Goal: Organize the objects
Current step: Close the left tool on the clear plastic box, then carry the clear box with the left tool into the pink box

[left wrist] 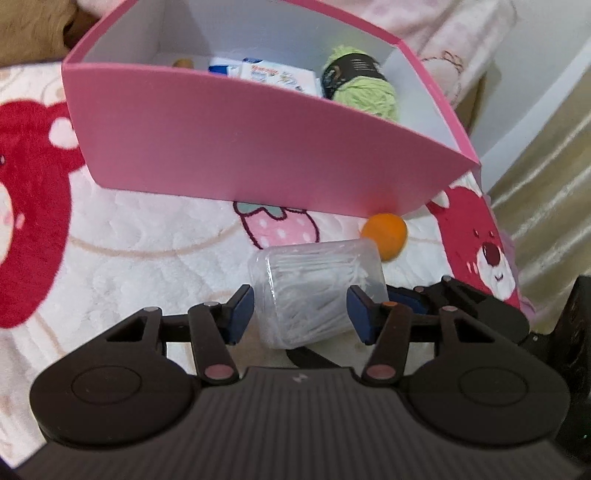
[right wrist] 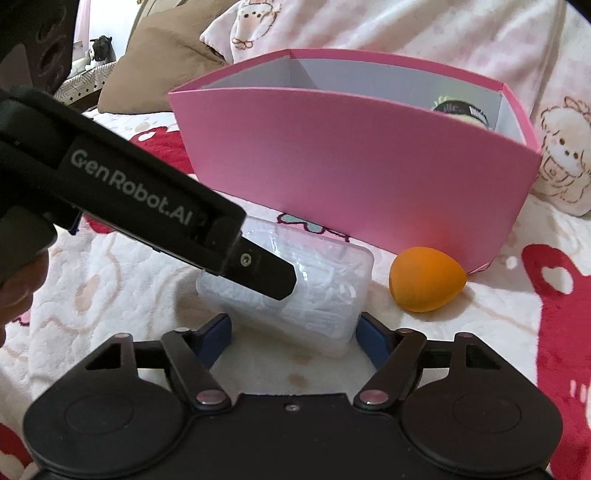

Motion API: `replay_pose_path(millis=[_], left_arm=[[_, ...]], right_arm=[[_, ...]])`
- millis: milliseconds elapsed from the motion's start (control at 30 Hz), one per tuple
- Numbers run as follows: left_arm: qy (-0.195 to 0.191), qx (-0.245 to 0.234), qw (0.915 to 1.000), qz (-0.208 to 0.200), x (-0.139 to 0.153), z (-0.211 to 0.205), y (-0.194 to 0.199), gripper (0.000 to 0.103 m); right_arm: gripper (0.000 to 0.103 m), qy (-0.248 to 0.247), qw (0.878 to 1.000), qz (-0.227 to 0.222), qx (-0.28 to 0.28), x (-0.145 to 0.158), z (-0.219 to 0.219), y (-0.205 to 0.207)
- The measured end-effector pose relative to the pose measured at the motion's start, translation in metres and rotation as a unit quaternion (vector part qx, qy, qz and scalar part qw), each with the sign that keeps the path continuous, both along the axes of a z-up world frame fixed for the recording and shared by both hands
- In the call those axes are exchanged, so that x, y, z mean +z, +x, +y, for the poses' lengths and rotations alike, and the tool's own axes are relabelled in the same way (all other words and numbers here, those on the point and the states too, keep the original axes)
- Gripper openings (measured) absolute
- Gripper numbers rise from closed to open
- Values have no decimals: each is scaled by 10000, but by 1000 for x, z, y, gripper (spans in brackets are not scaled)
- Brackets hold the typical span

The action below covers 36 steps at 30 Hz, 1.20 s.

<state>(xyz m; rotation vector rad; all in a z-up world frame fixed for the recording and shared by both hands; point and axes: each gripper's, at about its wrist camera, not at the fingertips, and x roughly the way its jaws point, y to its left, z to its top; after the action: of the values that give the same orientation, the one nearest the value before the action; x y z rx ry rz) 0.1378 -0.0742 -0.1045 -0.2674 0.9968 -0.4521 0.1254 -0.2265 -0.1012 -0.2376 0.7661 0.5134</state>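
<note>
A clear plastic box of cotton swabs (left wrist: 317, 291) lies on its side on the bed blanket. My left gripper (left wrist: 301, 312) is open with its blue pads on either side of the box, close to it. In the right wrist view the same box (right wrist: 314, 295) lies just ahead of my right gripper (right wrist: 293, 338), which is open and empty. The left gripper's black finger (right wrist: 266, 273) reaches over the box there. An orange egg-shaped sponge (left wrist: 385, 233) (right wrist: 424, 278) lies to the right of the box, against the pink box (left wrist: 236, 140) (right wrist: 351, 166).
The pink box holds a green yarn ball (left wrist: 364, 88), a white packet (left wrist: 277, 72) and other small items. The blanket (left wrist: 129, 240) has red bear prints. Pillows and a plush blanket (right wrist: 406, 29) lie behind the box. The bed edge and a curtain (left wrist: 546, 206) are at right.
</note>
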Motion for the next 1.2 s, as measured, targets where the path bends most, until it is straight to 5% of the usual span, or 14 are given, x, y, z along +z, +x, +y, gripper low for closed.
replay_pose_path(millis=[267, 600, 733, 1200], left_arm=[[439, -242, 9978, -443, 33, -3, -39, 54], [100, -194, 9994, -275, 80, 19, -47, 53], [225, -148, 9982, -538, 98, 19, -52, 52], [-151, -76, 9977, -657, 136, 45, -48, 52]], right_arm=[[78, -107, 9999, 65, 47, 32, 8, -26], [80, -60, 9997, -169, 147, 82, 8, -45], [80, 453, 9989, 50, -89, 99, 5, -45], [72, 601, 9972, -453, -33, 140, 8, -56]])
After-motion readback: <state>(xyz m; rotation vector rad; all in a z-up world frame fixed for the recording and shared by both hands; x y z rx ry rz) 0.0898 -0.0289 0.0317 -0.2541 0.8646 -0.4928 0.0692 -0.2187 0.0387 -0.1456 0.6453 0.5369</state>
